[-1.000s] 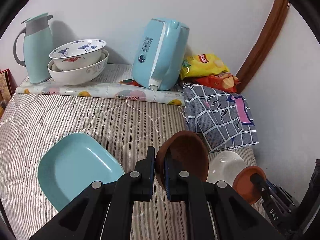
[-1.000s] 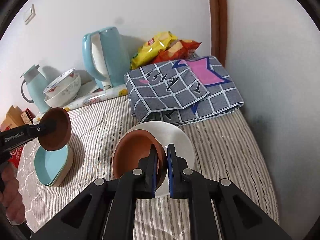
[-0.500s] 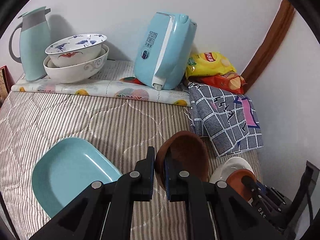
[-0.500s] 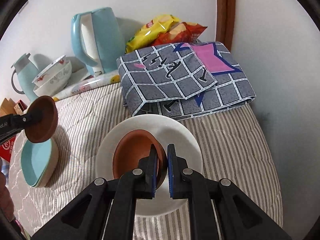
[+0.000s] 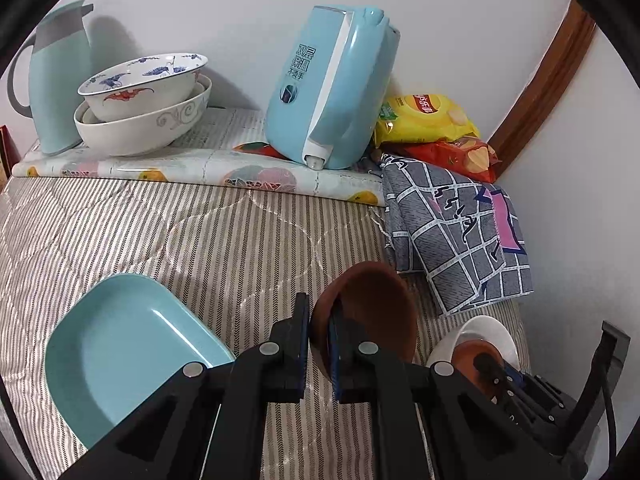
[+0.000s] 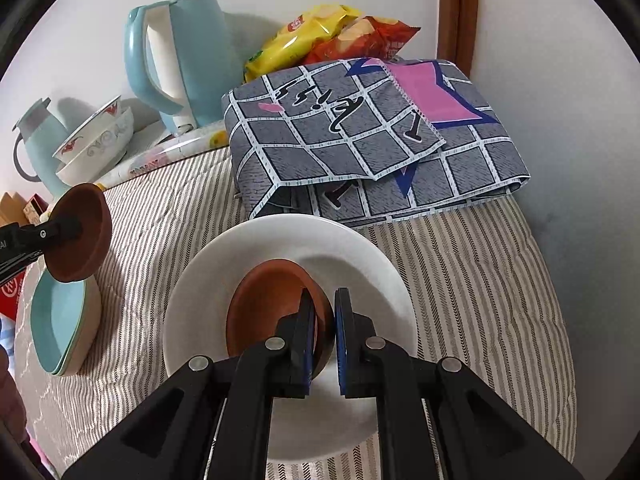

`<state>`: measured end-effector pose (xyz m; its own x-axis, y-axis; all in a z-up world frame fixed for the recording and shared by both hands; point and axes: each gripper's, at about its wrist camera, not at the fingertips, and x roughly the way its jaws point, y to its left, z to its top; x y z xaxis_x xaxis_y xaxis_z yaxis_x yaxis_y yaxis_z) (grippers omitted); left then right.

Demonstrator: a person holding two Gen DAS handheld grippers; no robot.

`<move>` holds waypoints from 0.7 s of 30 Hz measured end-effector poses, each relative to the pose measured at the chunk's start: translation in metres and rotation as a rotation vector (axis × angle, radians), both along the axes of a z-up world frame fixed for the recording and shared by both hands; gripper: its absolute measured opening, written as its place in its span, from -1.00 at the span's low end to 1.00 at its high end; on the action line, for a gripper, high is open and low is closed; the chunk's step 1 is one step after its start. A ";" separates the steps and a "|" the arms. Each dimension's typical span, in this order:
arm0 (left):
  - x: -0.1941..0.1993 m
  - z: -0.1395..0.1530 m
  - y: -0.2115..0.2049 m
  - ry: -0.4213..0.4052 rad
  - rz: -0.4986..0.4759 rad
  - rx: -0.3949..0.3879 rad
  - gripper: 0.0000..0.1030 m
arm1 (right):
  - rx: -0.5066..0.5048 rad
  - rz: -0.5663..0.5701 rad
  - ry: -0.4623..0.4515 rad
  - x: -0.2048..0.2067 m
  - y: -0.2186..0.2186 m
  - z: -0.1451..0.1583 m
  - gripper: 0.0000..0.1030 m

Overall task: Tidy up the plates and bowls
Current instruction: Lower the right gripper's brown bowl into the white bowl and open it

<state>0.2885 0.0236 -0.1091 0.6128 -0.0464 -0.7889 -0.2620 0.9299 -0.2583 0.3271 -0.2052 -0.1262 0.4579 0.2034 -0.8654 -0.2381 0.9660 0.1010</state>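
Note:
My left gripper (image 5: 319,322) is shut on the rim of a brown bowl (image 5: 372,312), held tilted in the air beside the teal square plates (image 5: 120,352); the same bowl (image 6: 80,236) shows at the left of the right wrist view, above the teal stack (image 6: 60,320). My right gripper (image 6: 322,324) is shut on the rim of a second brown bowl (image 6: 268,304), which sits low inside the white plate (image 6: 280,240) on the striped cover. In the left wrist view that white plate (image 5: 492,330) and brown bowl (image 5: 472,354) appear at the lower right.
At the back stand a teal jug (image 5: 60,80), two stacked patterned bowls (image 5: 144,104), a blue kettle (image 5: 332,96) and snack bags (image 5: 432,120). A folded grey checked cloth (image 6: 380,140) lies right behind the white plate. Walls close in on the right.
My right gripper has sunk with its brown bowl down into the white plate. My left gripper with its bowl has dropped slightly and shifted a little toward the back.

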 end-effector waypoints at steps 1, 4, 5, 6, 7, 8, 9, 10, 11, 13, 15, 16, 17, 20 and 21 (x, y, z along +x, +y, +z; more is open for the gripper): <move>0.000 -0.001 0.000 0.001 0.000 0.001 -0.83 | -0.001 0.001 0.002 0.001 0.001 -0.001 -0.81; 0.001 -0.002 0.000 0.004 0.000 -0.001 -0.83 | -0.002 0.005 0.005 0.003 0.002 -0.002 -0.82; 0.001 -0.003 0.001 0.005 0.000 -0.001 -0.83 | -0.002 0.003 0.009 0.004 0.001 -0.002 -0.82; 0.001 -0.003 0.001 0.005 0.000 -0.002 -0.83 | -0.006 0.004 0.013 0.005 0.001 -0.002 -0.82; 0.002 -0.004 0.001 0.006 0.000 -0.004 -0.83 | -0.016 0.008 0.015 0.004 0.001 -0.002 -0.83; 0.002 -0.004 0.001 0.007 0.001 -0.006 -0.83 | -0.032 0.012 0.016 0.004 0.002 -0.003 -0.84; 0.002 -0.005 0.002 0.008 0.001 -0.007 -0.83 | -0.048 0.012 0.016 0.004 0.002 -0.003 -0.84; 0.002 -0.005 0.002 0.008 0.001 -0.008 -0.83 | -0.063 0.010 0.019 0.004 0.002 -0.004 -0.84; 0.002 -0.005 0.002 0.009 0.001 -0.009 -0.83 | -0.076 0.011 0.020 0.004 0.003 -0.005 -0.84; 0.003 -0.006 0.002 0.012 0.002 -0.012 -0.83 | -0.090 0.023 0.023 0.005 0.005 -0.006 -0.85; 0.003 -0.007 0.002 0.012 0.000 -0.014 -0.83 | -0.098 0.028 0.030 0.005 0.007 -0.008 -0.84; 0.002 -0.007 0.002 0.012 0.000 -0.015 -0.83 | -0.101 0.032 0.033 0.006 0.008 -0.008 -0.83; 0.002 -0.007 0.003 0.012 0.000 -0.016 -0.83 | -0.110 0.041 0.039 0.006 0.010 -0.008 -0.83; 0.002 -0.007 0.003 0.012 0.001 -0.018 -0.83 | -0.123 0.042 0.047 0.006 0.013 -0.009 -0.82; 0.001 -0.007 0.004 0.011 0.003 -0.019 -0.83 | -0.134 0.045 0.046 0.006 0.014 -0.009 -0.81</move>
<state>0.2898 0.0277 -0.1159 0.6042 -0.0597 -0.7946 -0.2678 0.9240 -0.2731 0.3335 -0.1911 -0.1355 0.4100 0.1041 -0.9061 -0.2792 0.9601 -0.0160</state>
